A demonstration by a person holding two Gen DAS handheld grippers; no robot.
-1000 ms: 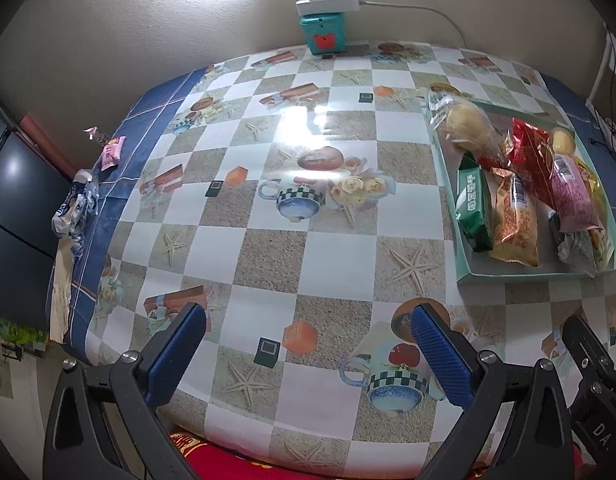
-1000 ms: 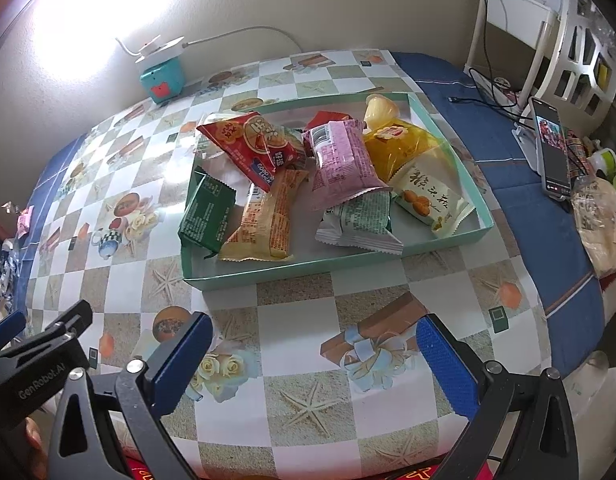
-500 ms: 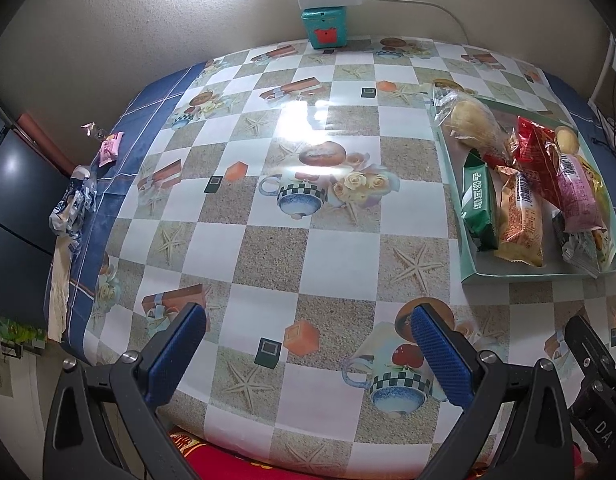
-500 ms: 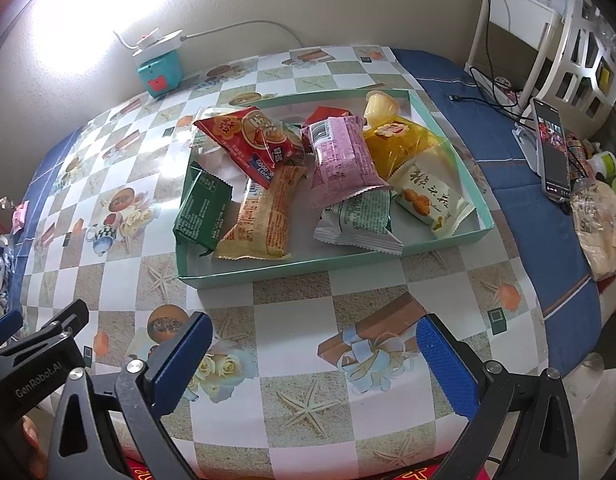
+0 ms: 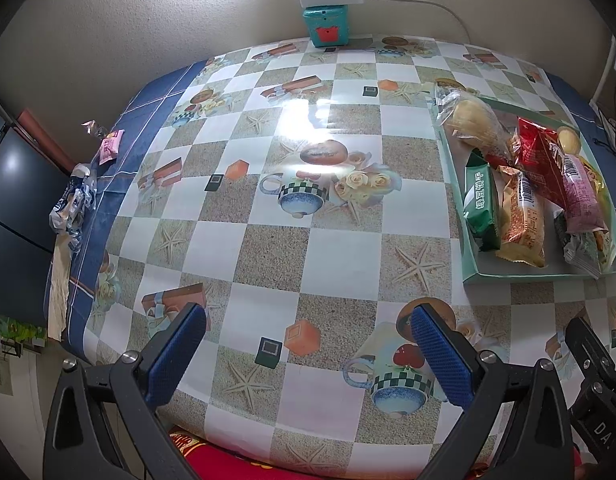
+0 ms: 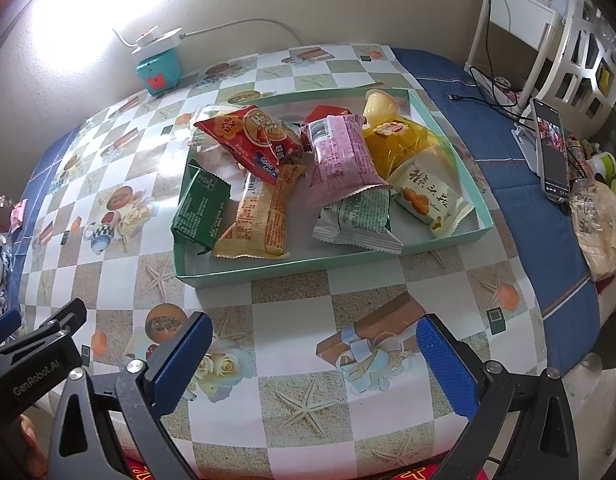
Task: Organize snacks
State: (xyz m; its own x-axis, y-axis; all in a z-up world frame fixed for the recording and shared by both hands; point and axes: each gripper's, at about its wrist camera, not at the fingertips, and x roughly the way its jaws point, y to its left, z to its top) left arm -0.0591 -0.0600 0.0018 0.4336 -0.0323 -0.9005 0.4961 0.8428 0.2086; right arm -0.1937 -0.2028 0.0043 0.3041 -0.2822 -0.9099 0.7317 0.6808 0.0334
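Observation:
A teal tray on the checkered table holds several snack packets: a red one, a pink one, a green one, an orange one, a yellow one and a white one. The tray also shows at the right of the left wrist view. My right gripper is open and empty over the table, in front of the tray. My left gripper is open and empty, left of the tray, near the front edge.
A teal box with a white power strip stands at the back wall. A phone on a stand and a bagged bread lie on the right. Wrappers and a pink packet lie at the left edge.
Both grippers have drifted slightly forward and left; the tray sits a little lower and nearer in the views. Both stay open and empty.

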